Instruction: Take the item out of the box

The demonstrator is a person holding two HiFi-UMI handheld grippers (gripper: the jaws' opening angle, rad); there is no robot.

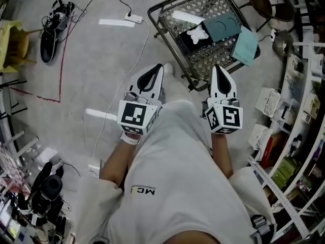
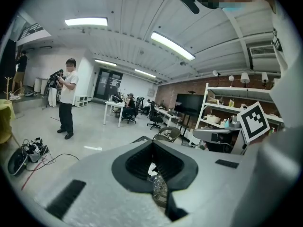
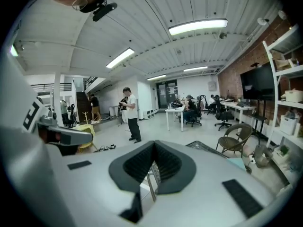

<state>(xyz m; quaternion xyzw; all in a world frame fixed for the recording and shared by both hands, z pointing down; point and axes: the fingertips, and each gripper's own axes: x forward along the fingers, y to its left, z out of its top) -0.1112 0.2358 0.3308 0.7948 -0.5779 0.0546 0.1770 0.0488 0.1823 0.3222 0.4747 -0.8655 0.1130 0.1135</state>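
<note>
Tissue (image 1: 197, 34) in teal box (image 1: 223, 25), upper centre: judged soft, light, tear-prone, best pinched at raised tuft; saw left gripper (image 1: 156, 71) and right gripper (image 1: 217, 71) both pressed together, empty.

Long lamps (image 2: 173, 45) on the ceiling make the room bright in both gripper views, and they glow white with a little glare. These two views bend round like a fish bowl with black corners (the shelves (image 2: 236, 109) lean over), and the left gripper (image 2: 152, 143) and right gripper (image 3: 154, 144) look fuzzy so close up. The head view is dimmer and greyer, with faint shadows on the floor (image 1: 91, 60).
</note>
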